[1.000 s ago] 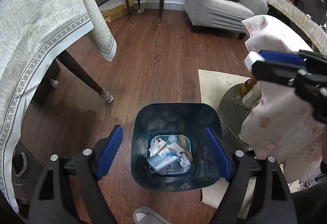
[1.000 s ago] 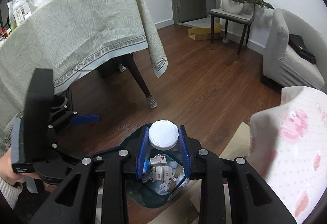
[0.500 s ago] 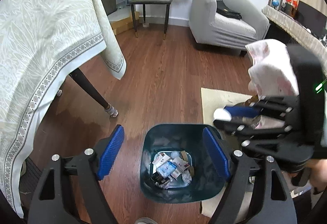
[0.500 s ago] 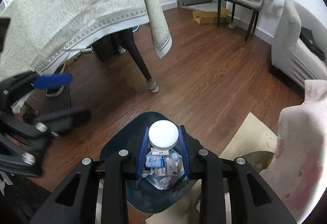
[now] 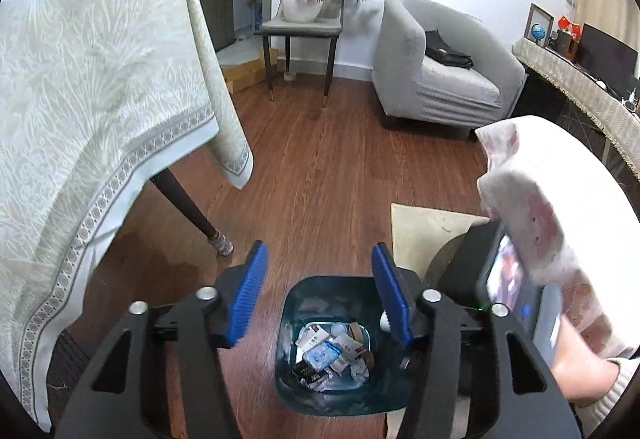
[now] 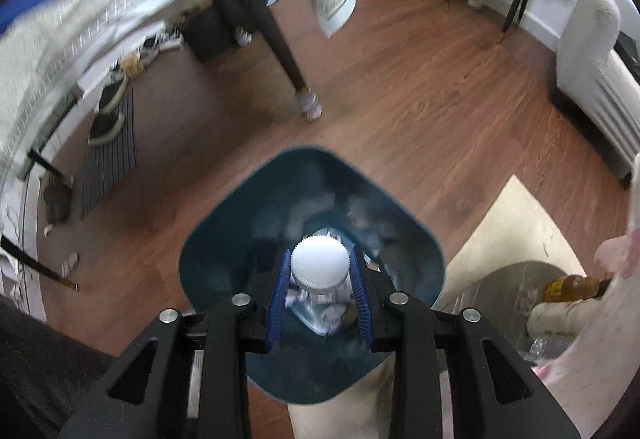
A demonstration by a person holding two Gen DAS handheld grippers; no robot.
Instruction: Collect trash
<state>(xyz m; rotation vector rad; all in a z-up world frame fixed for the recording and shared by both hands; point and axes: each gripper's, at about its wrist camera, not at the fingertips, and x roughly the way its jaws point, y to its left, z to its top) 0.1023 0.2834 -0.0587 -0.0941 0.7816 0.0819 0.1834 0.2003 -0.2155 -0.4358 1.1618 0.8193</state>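
Observation:
A dark teal trash bin (image 5: 288, 323) stands on the wood floor, with several paper scraps and wrappers (image 5: 328, 355) at its bottom. It also shows in the right wrist view (image 6: 224, 239). My left gripper (image 5: 318, 295) is open and empty, held above the bin's near rim. My right gripper (image 6: 320, 281) is shut on a white-capped bottle (image 6: 320, 265) and holds it cap-up just over the bin's opening. The right gripper's body (image 5: 508, 287) shows at the right of the left wrist view.
A table with a pale patterned cloth (image 5: 100, 111) and dark leg (image 5: 188, 207) stands left. A pink-covered stool (image 5: 536, 207) and beige mat (image 5: 428, 231) lie right of the bin. A grey armchair (image 5: 440, 71) and chair with plant (image 5: 308, 19) stand behind.
My right gripper has moved down and over the bin with the bottle. My left gripper has lifted and drawn back, its jaws somewhat narrower, so the bin looks smaller.

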